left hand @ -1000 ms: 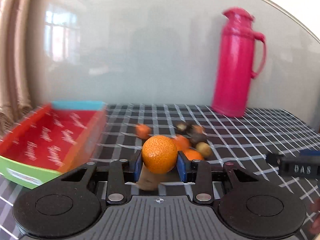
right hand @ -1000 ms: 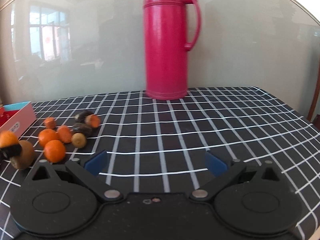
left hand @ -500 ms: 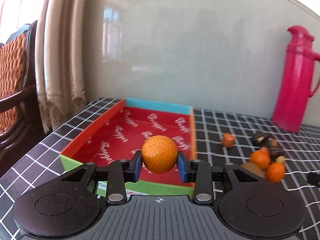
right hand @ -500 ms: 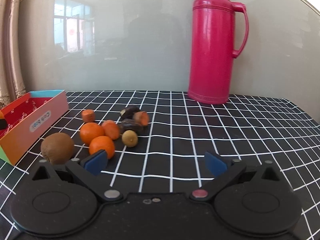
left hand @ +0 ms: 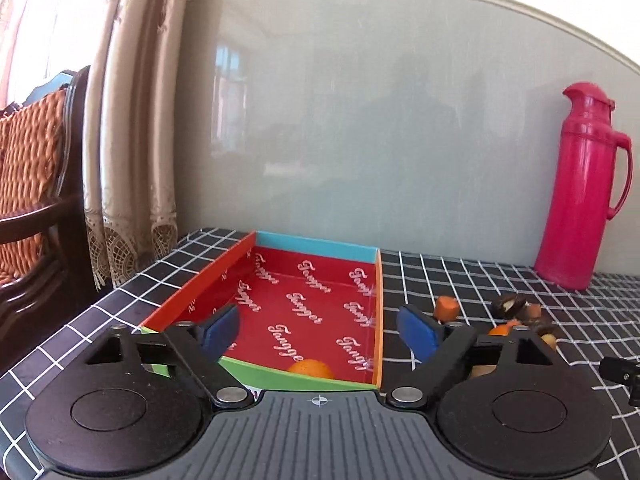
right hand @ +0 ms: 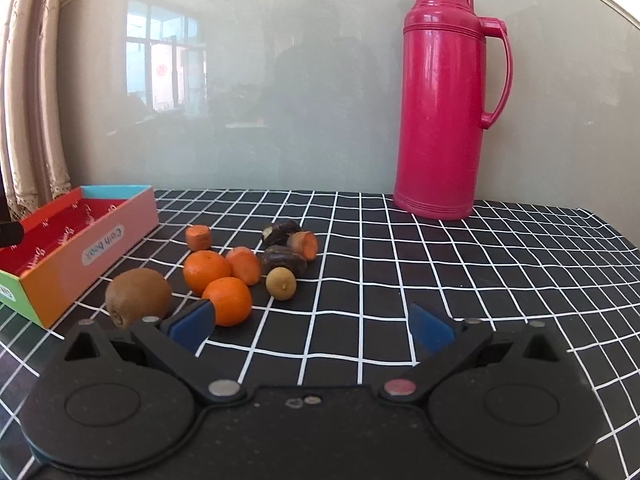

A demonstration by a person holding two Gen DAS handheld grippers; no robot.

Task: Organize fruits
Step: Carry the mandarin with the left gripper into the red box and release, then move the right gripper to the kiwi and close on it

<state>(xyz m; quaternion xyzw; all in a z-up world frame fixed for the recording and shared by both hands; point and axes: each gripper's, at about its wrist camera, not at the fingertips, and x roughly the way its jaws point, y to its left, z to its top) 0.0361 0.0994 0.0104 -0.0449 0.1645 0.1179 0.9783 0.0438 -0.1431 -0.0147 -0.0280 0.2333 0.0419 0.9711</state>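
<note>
Over the red box (left hand: 312, 312), the left gripper (left hand: 320, 330) hangs with jaws spread, 1 orange (left hand: 311, 369) lying inside near its front wall. Right gripper (right hand: 310, 326) gapes empty beside the fruit pile (right hand: 240, 264) on the counter (right hand: 440, 280).

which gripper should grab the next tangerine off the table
Right. The right gripper is open and empty, with the near tangerine just beyond its left fingertip. The left gripper, also open, faces the red box, where one tangerine already lies.
</note>
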